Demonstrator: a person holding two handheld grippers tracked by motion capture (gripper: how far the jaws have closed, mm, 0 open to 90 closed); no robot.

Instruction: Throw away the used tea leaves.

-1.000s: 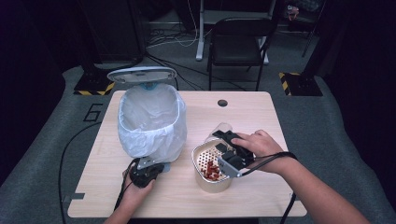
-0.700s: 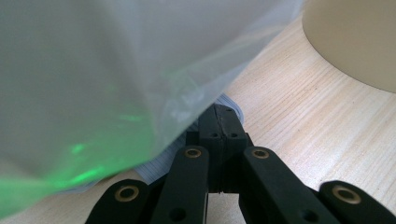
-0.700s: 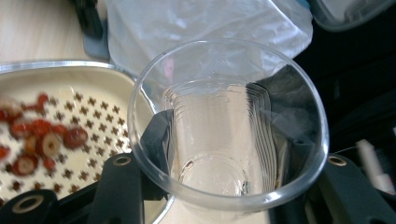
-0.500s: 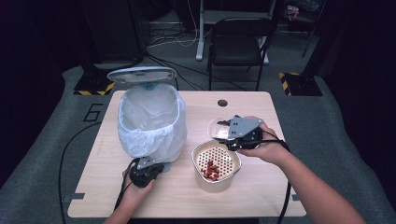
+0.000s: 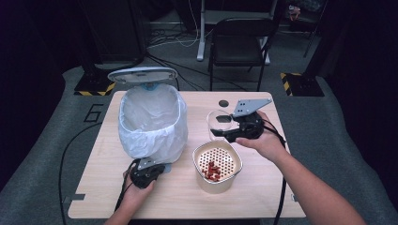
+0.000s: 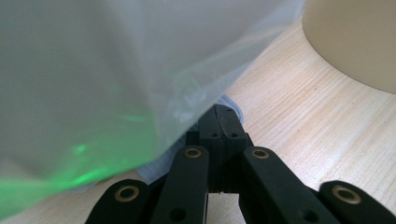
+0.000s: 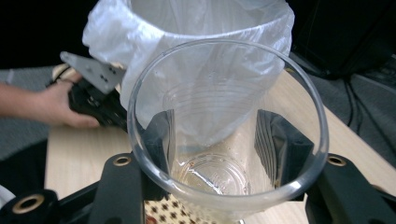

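While right tool [image 5: 220,132] grips one clear cup [image 5: 218,123], left tool [image 5: 164,168] closed; one strainer bowl [image 5: 218,167].

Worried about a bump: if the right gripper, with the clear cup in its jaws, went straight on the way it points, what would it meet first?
Most likely the bag-lined bin: in the right gripper view it stands right beyond the clear cup that the right gripper holds. How wide the gap is, is unclear.

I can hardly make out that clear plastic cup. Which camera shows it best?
The right gripper view: the clear cup sits close up between the right tool's jaws, empty, its rim and base plain. The high view shows it small and faint at that tool beside the lined bin. The left gripper view shows bag and table instead.
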